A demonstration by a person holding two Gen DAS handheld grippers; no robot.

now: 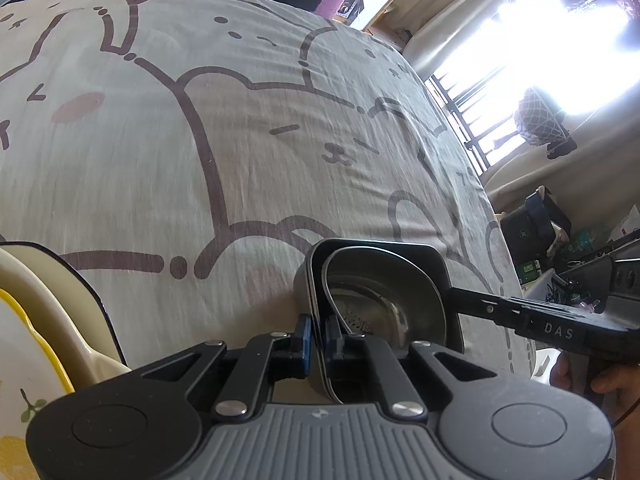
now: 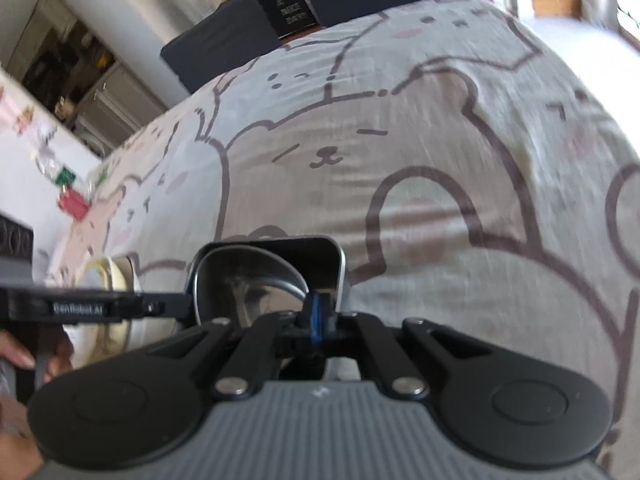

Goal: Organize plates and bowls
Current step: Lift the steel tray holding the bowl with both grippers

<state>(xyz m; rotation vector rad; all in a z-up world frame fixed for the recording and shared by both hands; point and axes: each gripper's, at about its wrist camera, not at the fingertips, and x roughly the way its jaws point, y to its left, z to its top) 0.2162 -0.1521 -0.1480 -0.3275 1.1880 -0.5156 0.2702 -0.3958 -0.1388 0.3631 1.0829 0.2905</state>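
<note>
A round steel bowl [image 1: 376, 300] sits nested inside a black square bowl [image 1: 424, 258] just above the bear-print bed cover. My left gripper [image 1: 318, 338] is shut on the near rims of the nested bowls. My right gripper [image 2: 316, 318] is shut on the opposite rim of the same bowls; it shows in the left wrist view [image 1: 456, 300] coming in from the right. The steel bowl [image 2: 248, 280] and black bowl [image 2: 332, 256] also show in the right wrist view. A stack of cream and yellow plates [image 1: 36, 320] lies at the left.
The bear-print cover [image 1: 240, 140] spreads over the whole bed ahead. Dark boxes [image 2: 224, 48] stand along its far edge. A bright window [image 1: 540, 40] and floor clutter [image 1: 552, 240] lie to the right. The plate stack [image 2: 112, 280] sits beside the bowls.
</note>
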